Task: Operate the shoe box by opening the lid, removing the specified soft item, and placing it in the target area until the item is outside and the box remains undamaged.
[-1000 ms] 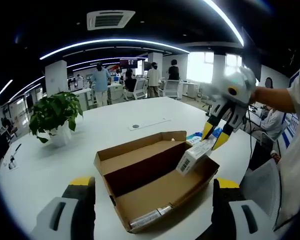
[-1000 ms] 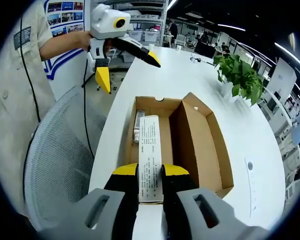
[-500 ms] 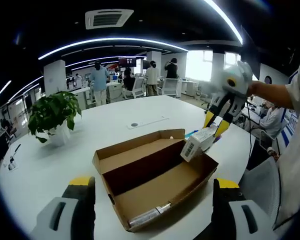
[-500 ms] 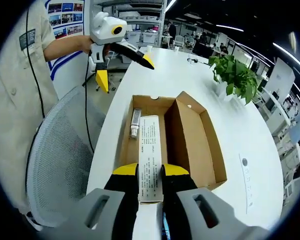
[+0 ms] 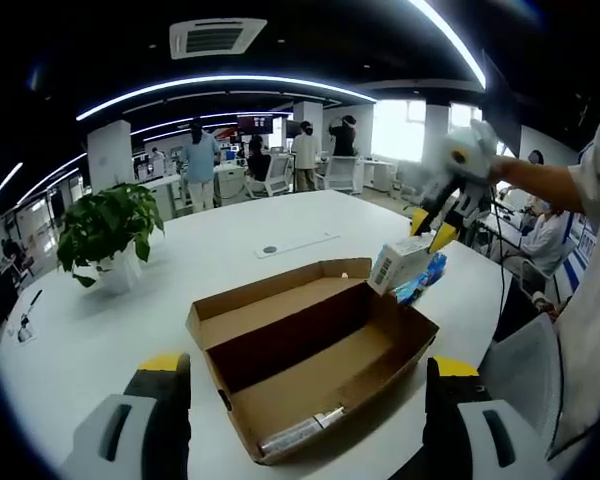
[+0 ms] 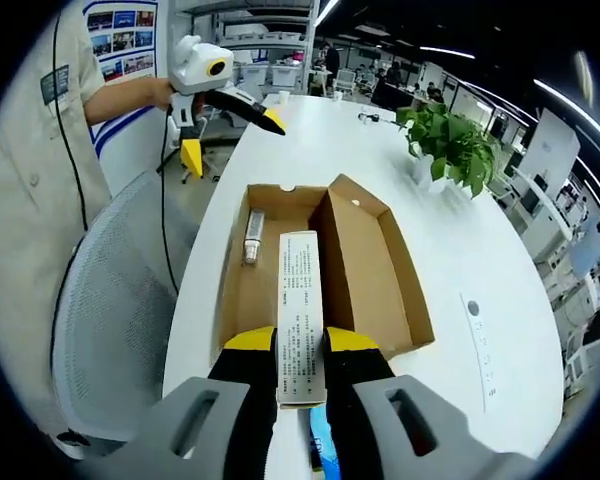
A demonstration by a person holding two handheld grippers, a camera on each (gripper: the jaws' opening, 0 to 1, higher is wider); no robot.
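While the left gripper (image 5: 300, 420) shows in its own view as two yellow-tipped jaws standing wide apart with nothing between them, their lower parts are cut off by the bottom of the picture. Ahead of them the open shoe box (image 5: 310, 350) sits on the white desk (image 5: 210, 260) close to the desk's near edge, its lid (image 5: 280, 290) folded back. A small tube (image 5: 298, 436) lies against the box's near wall, its label too blurred to read. Beyond the box's far right corner the right gripper (image 5: 432, 228) holds a white carton (image 5: 397, 265) above the desk; a blue packet (image 5: 420, 280) lies partly hidden behind the carton, and whether they touch cannot be told. A potted plant (image 5: 108, 235) stands near the desk's left edge.

From the right gripper view, the right gripper (image 6: 300, 345) has its jaws clamped narrowly on the white carton (image 6: 300, 310), which hides part of the box floor. The shoe box (image 6: 320, 265) lies below and ahead, the tube (image 6: 251, 236) at its far left corner. A sliver of something blue (image 6: 318, 445) shows between the jaws, too hidden to name. The left gripper (image 6: 225, 125) hangs open past the desk's (image 6: 480, 230) far left edge, held by a hand. A mesh chair (image 6: 110, 320) stands beside the desk's left edge, partly cut off
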